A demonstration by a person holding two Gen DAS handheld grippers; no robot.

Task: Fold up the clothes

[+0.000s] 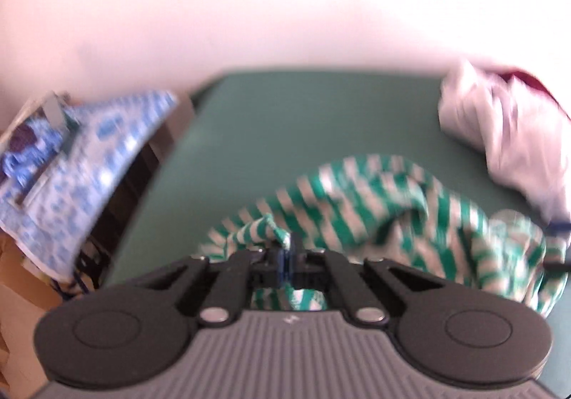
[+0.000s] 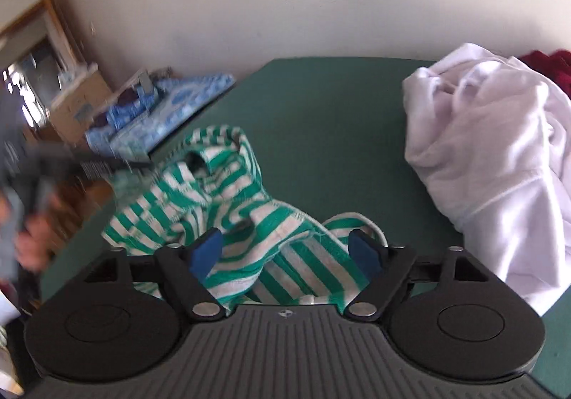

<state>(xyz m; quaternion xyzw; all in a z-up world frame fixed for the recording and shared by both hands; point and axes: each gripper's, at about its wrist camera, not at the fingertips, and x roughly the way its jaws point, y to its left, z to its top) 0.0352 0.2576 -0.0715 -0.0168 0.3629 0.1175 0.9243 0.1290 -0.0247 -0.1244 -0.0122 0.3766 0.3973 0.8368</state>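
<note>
A green-and-white striped garment (image 1: 374, 213) lies crumpled on the green table (image 1: 285, 120). My left gripper (image 1: 287, 249) is shut on a bunched fold of the striped garment at its near left end. In the right wrist view the same striped garment (image 2: 228, 206) spreads under and between the blue pads (image 2: 207, 252) of my right gripper (image 2: 285, 251). That gripper stands open, its pads wide apart and not pressing the cloth. At the far left of that view a person's hand (image 2: 32, 238) holds the blurred left gripper at the garment's far end.
A crumpled white garment (image 2: 492, 156) lies on the right of the table, with a dark red cloth (image 2: 549, 63) behind it. Off the table's left edge are a blue patterned item (image 2: 160, 106) and a cardboard box (image 2: 78, 99). A pale wall stands behind.
</note>
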